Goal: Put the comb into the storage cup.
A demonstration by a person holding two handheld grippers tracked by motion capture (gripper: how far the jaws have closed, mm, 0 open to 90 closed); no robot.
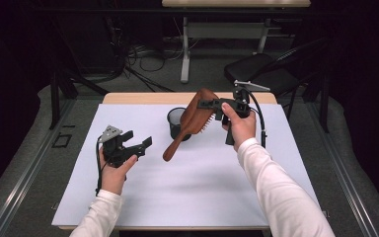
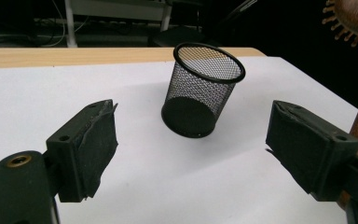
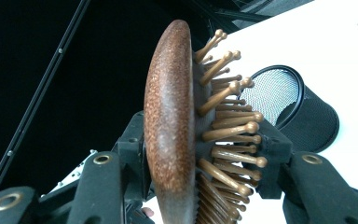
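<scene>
While the right tool [image 1: 208,104] was clenched on the head of the wooden hairbrush [image 1: 190,123], the brush hung tilted above the tabletop [image 1: 217,182], handle end down toward 7 o'clock, head up at abt 1 o'clock. In the right gripper view the pads pressed the brush's smooth back on one side & its bristle face on the other.

Left tool [image 1: 137,143] was released, nothing between its pads, at abt 9 o'clock on the white sheet, well apart from the brush handle. In the left gripper view the jaws stood wide w/ the mesh cup [image 2: 200,91] framed between them farther off.

Room: wide bare white area from centre to 6 o'clock; front edge ran close to the person's sleeves. Cup sat near the far edge at 12 o'clock, just behind the brush in the high view. A strip of bare wood showed along the far edge beyond the white sheet.

Writing: none readable on cup, brush or tools.

Containers: one black mesh cup, upright; the inside that showed looked empty.
</scene>
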